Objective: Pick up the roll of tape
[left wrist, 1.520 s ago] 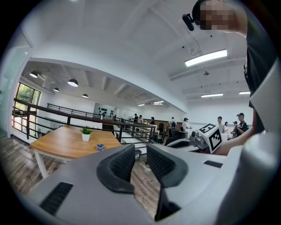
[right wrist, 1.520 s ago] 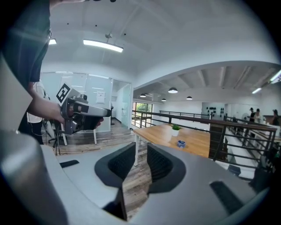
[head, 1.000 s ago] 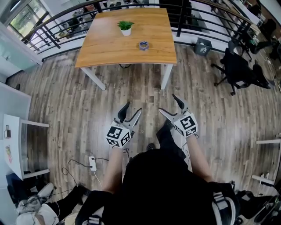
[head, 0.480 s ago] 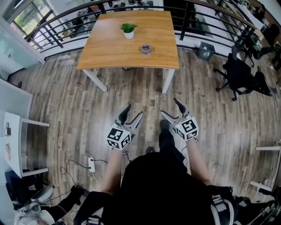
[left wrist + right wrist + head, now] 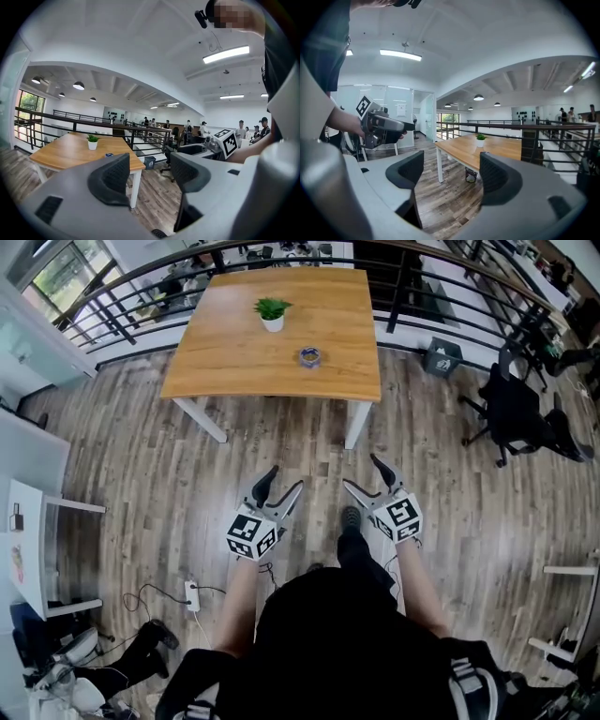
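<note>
Well, my left claw [image 5: 284,478] stood spread and empty; my right claw [image 5: 361,472], wide with nothing between its jaws, was closing. The tape [image 5: 309,356] lay well ahead of both on the surface [image 5: 234,362], near a plant [image 5: 271,312].

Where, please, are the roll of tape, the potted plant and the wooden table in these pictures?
roll of tape [image 5: 309,356]: head view, on its ring.
potted plant [image 5: 272,308]: head view, on its green leaves.
wooden table [image 5: 225,357]: head view, on the bare top, left of the tape.
</note>
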A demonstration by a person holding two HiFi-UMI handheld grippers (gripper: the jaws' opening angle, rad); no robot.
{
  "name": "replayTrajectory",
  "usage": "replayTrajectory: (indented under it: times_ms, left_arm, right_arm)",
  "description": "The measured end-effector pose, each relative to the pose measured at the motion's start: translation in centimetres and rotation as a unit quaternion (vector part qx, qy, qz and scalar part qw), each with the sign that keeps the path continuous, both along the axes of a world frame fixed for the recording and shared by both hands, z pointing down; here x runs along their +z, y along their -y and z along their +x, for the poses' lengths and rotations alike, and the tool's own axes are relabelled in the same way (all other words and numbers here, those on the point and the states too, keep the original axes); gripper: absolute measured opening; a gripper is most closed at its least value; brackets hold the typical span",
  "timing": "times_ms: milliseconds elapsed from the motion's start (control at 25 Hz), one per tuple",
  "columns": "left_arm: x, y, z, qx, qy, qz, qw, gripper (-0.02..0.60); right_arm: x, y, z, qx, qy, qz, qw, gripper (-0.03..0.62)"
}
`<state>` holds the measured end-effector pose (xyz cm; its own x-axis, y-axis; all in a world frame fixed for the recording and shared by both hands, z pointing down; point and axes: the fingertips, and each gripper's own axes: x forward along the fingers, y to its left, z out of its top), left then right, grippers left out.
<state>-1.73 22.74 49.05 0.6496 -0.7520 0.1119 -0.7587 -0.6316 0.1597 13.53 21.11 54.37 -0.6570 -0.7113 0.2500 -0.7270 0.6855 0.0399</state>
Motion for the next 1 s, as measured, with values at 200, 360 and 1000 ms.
replayTrajectory:
  times_ms: [200,360,1000]
  left_arm:
    - [-0.2,2.8,1.0,-0.007,0.014,-0.001,0.9999,0.272]
    - [0.2,5.2,0.9,-0.024,0.016,-0.010,0.9995,0.272]
    - [0.4,13.7,2.3,-0.106,0.010,-0.024,0.9940,0.272]
  right_arm:
    - [0.3,3.1,0.3,-0.018,0.006,-0.010,1.000,0.385]
    - [0.7,6.5,0.2,-0.027,0.013,-0.017,0.999,0.385]
    - [2.1,16.7,3.0,-0.095,-0.007,-0.046,0.994,0.383]
